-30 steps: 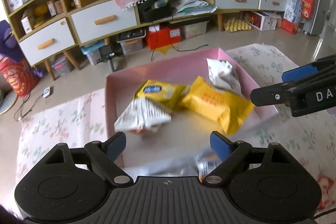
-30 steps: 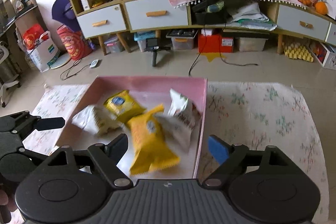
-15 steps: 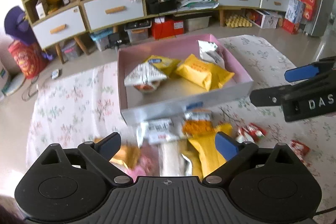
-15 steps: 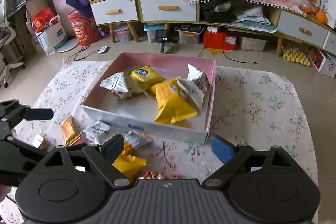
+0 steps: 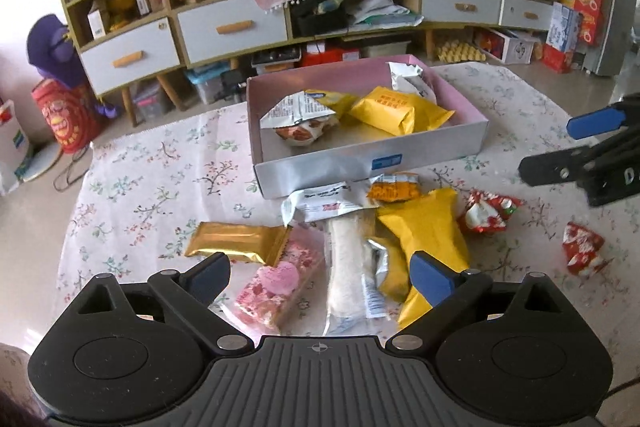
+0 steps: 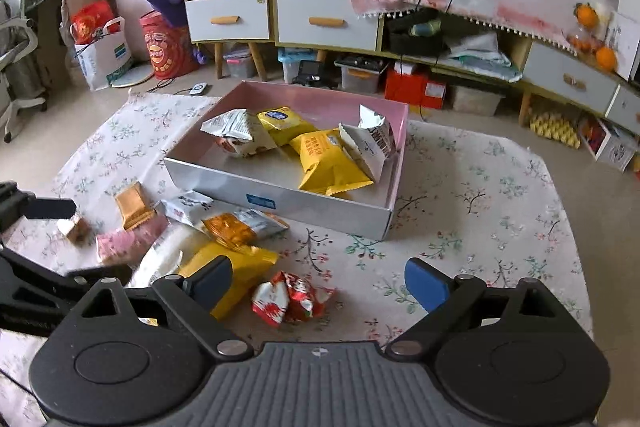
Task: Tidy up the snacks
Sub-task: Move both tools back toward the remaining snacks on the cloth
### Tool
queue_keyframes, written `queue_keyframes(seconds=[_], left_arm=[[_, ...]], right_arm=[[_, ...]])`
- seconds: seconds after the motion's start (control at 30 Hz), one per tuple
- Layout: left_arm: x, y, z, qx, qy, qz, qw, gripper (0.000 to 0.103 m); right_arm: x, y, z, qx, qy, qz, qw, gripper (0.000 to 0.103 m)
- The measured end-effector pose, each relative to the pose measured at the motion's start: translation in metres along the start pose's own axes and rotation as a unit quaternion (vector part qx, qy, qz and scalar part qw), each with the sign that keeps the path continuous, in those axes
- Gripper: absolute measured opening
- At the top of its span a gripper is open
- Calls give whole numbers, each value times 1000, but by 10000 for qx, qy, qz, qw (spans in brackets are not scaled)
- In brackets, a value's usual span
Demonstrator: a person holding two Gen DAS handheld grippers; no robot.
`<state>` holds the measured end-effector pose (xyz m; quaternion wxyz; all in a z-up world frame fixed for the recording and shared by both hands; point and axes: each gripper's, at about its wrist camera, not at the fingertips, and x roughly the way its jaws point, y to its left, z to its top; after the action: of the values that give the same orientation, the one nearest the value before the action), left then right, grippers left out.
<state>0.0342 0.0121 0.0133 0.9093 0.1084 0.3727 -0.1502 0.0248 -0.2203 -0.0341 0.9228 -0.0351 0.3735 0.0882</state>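
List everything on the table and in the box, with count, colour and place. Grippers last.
box: 1, pink inside, white outside, middle of the floral cloth
packets in the box: 4 visible; white-and-red at left, small yellow with blue label behind it, large yellow in the middle, silver-white at right
gold packet: 1, on the cloth in front of the box, leftmost
pink packet: 1, under the gold one's edge
long white packet: 1, centre of the pile
orange packet: 1, against the box's front wall
yellow packet: 1, right of the pile
red packets: 2, on the cloth at right
left gripper: open, empty
right gripper: open, empty
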Motion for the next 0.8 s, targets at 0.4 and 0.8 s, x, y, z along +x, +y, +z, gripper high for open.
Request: queue_keyframes(seconds=[0.4,0.8], left_arm=[[13,24,-17,95,-50,70,9999,98],[42,32,-16,724,335,-148,9967,95]], right_arm=[[11,-22,-23,75,116,-192,9997,74],[29,-1,-28,-367,216,-5,9991,74]])
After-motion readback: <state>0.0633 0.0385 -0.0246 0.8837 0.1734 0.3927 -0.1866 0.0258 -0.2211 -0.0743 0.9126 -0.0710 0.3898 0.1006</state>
